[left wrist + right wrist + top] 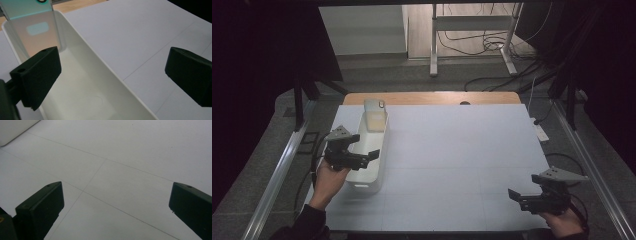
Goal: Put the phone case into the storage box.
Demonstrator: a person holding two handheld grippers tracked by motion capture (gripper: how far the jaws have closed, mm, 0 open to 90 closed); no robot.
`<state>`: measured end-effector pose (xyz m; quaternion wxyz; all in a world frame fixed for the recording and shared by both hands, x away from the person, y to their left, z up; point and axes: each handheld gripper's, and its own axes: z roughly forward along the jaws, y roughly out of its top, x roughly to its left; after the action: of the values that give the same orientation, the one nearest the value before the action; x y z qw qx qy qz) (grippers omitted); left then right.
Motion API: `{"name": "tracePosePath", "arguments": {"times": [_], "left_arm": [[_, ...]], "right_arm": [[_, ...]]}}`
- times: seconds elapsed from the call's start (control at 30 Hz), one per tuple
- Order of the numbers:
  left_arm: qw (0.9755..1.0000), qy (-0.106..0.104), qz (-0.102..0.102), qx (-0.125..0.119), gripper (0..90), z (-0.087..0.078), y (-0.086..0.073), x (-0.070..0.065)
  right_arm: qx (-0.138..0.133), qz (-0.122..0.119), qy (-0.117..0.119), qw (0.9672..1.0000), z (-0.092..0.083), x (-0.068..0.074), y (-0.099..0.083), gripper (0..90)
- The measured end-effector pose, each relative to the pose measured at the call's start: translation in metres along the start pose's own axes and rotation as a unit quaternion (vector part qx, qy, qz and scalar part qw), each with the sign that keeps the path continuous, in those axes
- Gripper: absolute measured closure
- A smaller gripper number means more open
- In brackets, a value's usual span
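Observation:
A long white bin (379,165) lies lengthwise on the left part of the white table (462,150). A flat phone-like slab (374,114) with a pale shiny back leans upright against the bin's far end. In the left gripper view the slab (32,30) stands behind the left jaw, and the bin's wall (100,72) runs between the jaws. My left gripper (366,145) hovers open over the bin's middle, one jaw above the inside and one above the table; it (112,67) holds nothing. My right gripper (524,192) is open and empty near the front right edge, and it (116,205) looks down on bare table.
A corner of the bin (15,130) shows at the top left of the right gripper view. A wooden strip (432,97) borders the table's far edge. A white power strip (539,131) lies off the right side, with cables and a metal stand (472,22) on the floor beyond.

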<state>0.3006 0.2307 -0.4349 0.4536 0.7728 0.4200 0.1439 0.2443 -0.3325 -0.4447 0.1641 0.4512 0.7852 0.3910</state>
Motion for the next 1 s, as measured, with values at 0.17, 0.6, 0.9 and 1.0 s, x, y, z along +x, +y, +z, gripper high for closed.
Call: {"name": "tracePosePath", "arguments": {"times": [0.17, 0.6, 0.9, 1.0], "left_arm": [[1.0, 0.006, 0.002, 0.001, 0.5, -0.005, -0.004, -0.004], [0.9999, 0.012, -0.001, -0.012, 0.4, -0.021, -0.015, -0.011], [0.9997, 0.018, 0.001, -0.017, 0.3, -0.03, -0.023, -0.017], [0.9997, 0.019, -0.001, -0.018, 0.3, -0.033, -0.025, -0.018]], "right_arm": [[0.001, 0.0, 0.001, 1.0, 0.0, 0.0, 0.0, 0.0], [0.002, -0.001, 0.001, 1.0, 0.0, 0.0, 0.0, 0.0], [0.002, -0.002, 0.0, 1.0, 0.0, 0.001, 0.0, 0.0], [0.002, -0.001, 0.0, 1.0, 0.0, 0.0, 0.0, 0.0]]}}
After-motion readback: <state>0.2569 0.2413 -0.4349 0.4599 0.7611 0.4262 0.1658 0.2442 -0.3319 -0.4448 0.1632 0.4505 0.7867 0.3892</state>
